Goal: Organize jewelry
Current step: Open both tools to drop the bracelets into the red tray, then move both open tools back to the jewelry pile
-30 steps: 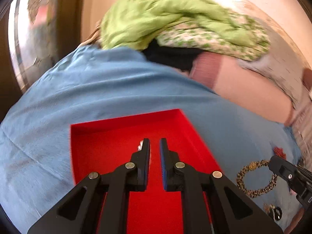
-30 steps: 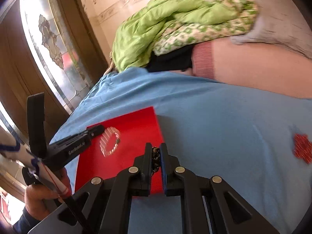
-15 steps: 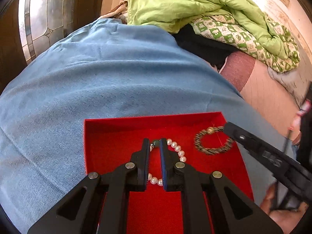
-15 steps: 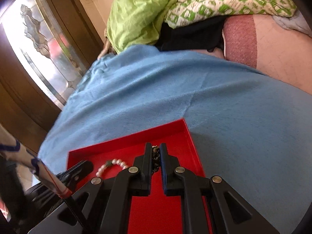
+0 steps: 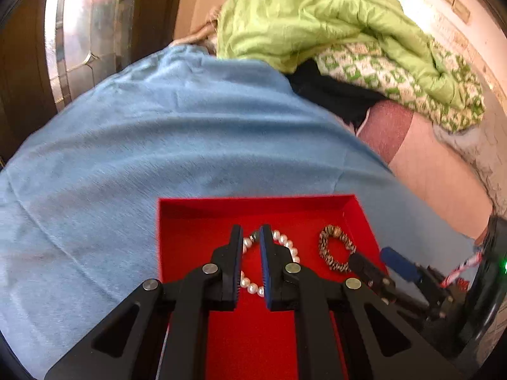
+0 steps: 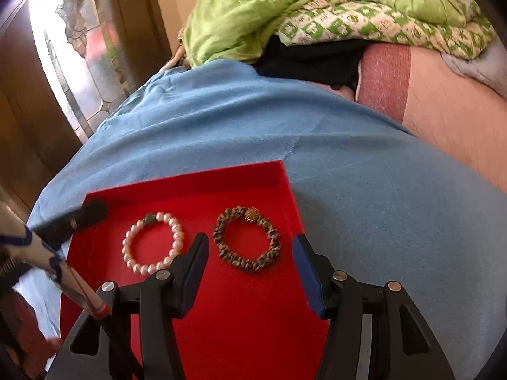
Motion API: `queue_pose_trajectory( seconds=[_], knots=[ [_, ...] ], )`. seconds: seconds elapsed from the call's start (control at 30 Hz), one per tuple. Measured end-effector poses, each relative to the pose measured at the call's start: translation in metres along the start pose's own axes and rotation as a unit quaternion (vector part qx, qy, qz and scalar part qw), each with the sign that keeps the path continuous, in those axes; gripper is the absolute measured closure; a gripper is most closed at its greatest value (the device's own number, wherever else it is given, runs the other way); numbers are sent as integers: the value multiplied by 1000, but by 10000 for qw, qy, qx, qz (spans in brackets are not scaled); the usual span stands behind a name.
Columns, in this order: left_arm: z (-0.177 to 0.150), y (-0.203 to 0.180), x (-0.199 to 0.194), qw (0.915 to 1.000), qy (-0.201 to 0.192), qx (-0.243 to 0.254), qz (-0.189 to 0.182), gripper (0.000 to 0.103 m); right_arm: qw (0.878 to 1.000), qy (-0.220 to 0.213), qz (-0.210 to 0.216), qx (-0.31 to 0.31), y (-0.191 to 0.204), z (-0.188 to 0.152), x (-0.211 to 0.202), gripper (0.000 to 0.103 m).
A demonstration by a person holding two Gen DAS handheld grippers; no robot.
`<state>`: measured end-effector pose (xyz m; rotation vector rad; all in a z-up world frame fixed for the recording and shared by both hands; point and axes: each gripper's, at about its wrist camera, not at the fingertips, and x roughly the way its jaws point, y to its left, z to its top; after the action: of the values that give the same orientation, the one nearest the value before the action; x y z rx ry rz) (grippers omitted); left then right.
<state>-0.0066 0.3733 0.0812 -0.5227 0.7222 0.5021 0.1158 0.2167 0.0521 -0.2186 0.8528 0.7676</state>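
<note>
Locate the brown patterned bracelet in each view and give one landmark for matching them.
Left wrist: brown patterned bracelet lies right of centre, beside the right tongs.
Right wrist: bracelet sits centre, between the open tongs' fingers.
Shared landmark: pearl bracelet immediately to its left in the red tray.

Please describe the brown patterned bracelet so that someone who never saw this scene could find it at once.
On the light blue cloth lies a shallow red tray holding two bracelets. The brown-and-cream patterned bracelet is the one nearer the tray's right wall. Unlike the pale pearl bead bracelet beside it, it is dark, mottled and carries one gold bead.
</note>
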Motion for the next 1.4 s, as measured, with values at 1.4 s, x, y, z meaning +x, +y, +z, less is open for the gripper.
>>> queue_pose_trajectory(
  seconds=[1.4],
  knots=[
    [-106, -105, -158, 9818, -667, 1514, -928, 93, 9893, -993, -675, 834, -74, -162, -262, 62]
  ],
)
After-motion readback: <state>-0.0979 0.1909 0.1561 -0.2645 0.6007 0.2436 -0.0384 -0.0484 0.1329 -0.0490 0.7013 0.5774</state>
